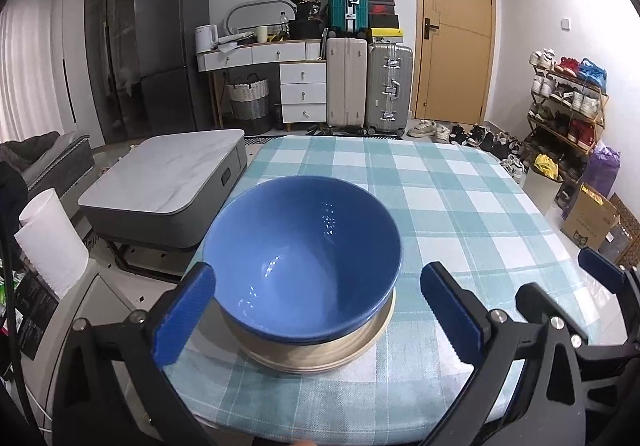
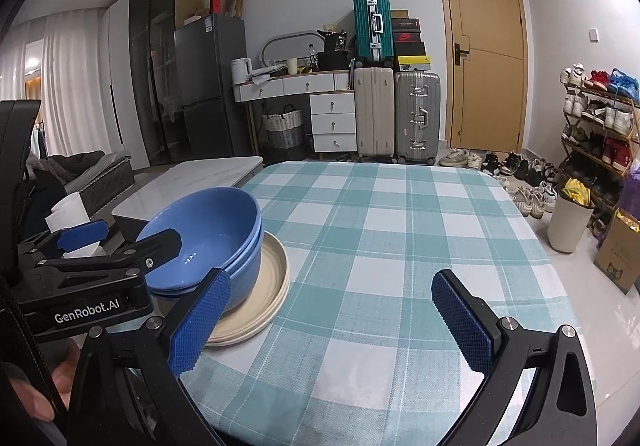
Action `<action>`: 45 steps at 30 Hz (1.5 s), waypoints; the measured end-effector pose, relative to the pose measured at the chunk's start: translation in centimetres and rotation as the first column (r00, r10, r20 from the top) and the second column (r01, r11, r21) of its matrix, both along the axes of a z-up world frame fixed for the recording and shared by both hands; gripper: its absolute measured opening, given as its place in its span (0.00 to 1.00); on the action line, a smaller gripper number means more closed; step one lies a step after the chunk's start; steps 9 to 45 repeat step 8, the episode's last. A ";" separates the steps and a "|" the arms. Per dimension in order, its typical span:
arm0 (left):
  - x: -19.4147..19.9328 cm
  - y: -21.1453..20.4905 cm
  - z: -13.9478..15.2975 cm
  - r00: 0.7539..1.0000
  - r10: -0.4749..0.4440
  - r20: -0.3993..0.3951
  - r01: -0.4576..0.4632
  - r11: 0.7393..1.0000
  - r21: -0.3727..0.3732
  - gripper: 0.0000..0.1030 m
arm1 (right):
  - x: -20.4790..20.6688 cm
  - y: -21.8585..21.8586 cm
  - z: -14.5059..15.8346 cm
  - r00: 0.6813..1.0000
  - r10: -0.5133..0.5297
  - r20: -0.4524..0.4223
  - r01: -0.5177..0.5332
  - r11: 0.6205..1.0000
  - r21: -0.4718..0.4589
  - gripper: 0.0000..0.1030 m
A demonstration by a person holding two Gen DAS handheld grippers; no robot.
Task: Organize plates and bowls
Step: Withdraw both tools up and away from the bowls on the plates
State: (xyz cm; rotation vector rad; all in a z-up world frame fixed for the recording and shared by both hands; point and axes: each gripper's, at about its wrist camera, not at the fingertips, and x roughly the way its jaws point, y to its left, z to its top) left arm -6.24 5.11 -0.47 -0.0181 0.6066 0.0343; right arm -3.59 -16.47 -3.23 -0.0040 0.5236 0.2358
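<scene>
A stack of blue bowls (image 1: 304, 246) sits nested on a stack of beige plates (image 1: 320, 358) near the front left corner of the checked tablecloth (image 1: 440, 198). My left gripper (image 1: 316, 270) is open, with one blue pad on each side of the top bowl; the right pad stands apart from the rim. In the right wrist view the same bowls (image 2: 216, 222) and plates (image 2: 272, 286) lie at the left, with the left gripper (image 2: 140, 230) around them. My right gripper (image 2: 332, 278) is open over bare cloth, right of the stack, with nothing between its fingers.
A grey marble-top low table (image 1: 168, 174) stands just left of the dining table. A white paper roll (image 1: 52, 242) is at the near left. A white bin (image 2: 568, 222), a cardboard box (image 2: 616, 258) and a shoe rack (image 2: 596, 126) lie right of the table.
</scene>
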 end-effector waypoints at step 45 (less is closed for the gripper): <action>0.4 -0.4 -0.6 1.000 -0.002 -0.026 0.003 1.000 0.029 1.00 | 0.0 -0.9 -0.4 1.000 -0.018 -0.013 0.018 1.000 0.018 0.99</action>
